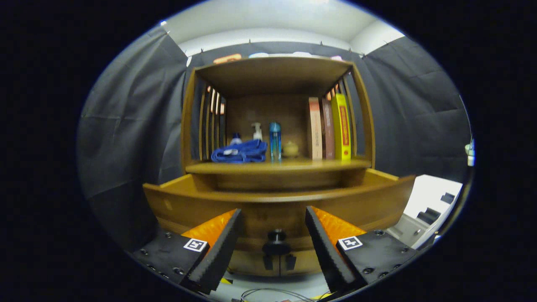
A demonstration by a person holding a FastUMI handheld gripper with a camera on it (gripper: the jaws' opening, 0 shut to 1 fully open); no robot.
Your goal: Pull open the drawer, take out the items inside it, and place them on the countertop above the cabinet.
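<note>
The wooden cabinet's drawer (pixel 201 201) stands pulled out toward me, and its tall front hides whatever lies inside. Its dark round knob (pixel 276 240) sits between my two fingers, touching neither. My gripper (pixel 273 209) is open, with a wide gap and nothing held, close up against the drawer front. Above the drawer runs the countertop shelf (pixel 293 166). On it lie a blue bundled strap (pixel 241 152), a white pump bottle (pixel 256 131), a blue bottle (pixel 275 140) and a small round pot (pixel 290 149).
Upright books (pixel 329 128), one of them yellow, lean at the right end of the shelf. Slatted sides and a top board (pixel 272 69) enclose the shelf. A white surface with dark blocks (pixel 432 201) lies to the right. Cables (pixel 272 293) trail below the cabinet.
</note>
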